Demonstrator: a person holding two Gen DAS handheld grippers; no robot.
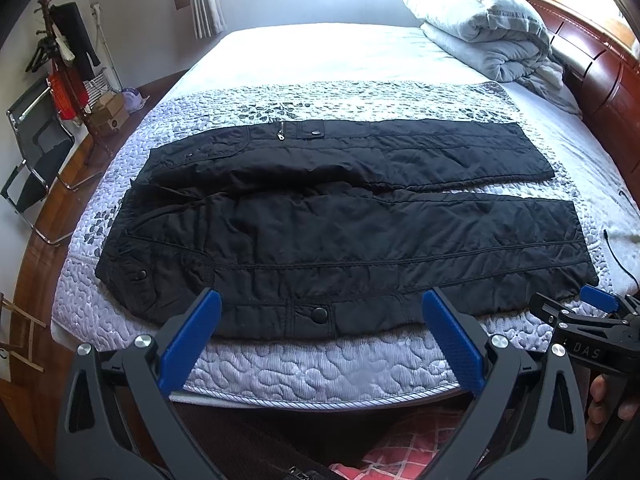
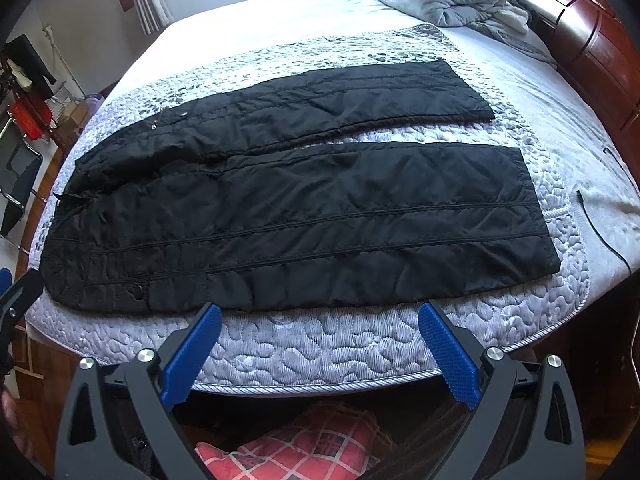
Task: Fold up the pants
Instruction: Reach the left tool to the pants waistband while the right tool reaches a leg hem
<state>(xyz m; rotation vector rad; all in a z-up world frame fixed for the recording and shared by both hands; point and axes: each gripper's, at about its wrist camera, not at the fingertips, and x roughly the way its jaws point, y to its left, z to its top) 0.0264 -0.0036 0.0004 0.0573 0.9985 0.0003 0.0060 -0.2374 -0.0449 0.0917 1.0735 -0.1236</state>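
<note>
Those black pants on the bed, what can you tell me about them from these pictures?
The black pants lie spread flat and unfolded on the quilted bedspread, waist toward the left, both legs reaching right with a narrow gap between them. The fabric looks thin, padded and slightly wrinkled, with stitched seams running along the near leg. Snap-buttoned pocket flaps and a small zipper pull show. Only the bedspread touches them; the left gripper and the right gripper hover open just short of the near edge.

Black pants (image 1: pixel 344 220) lie flat on the bed (image 1: pixel 320 360) beyond the gaping left tool (image 1: pixel 320 312)
</note>
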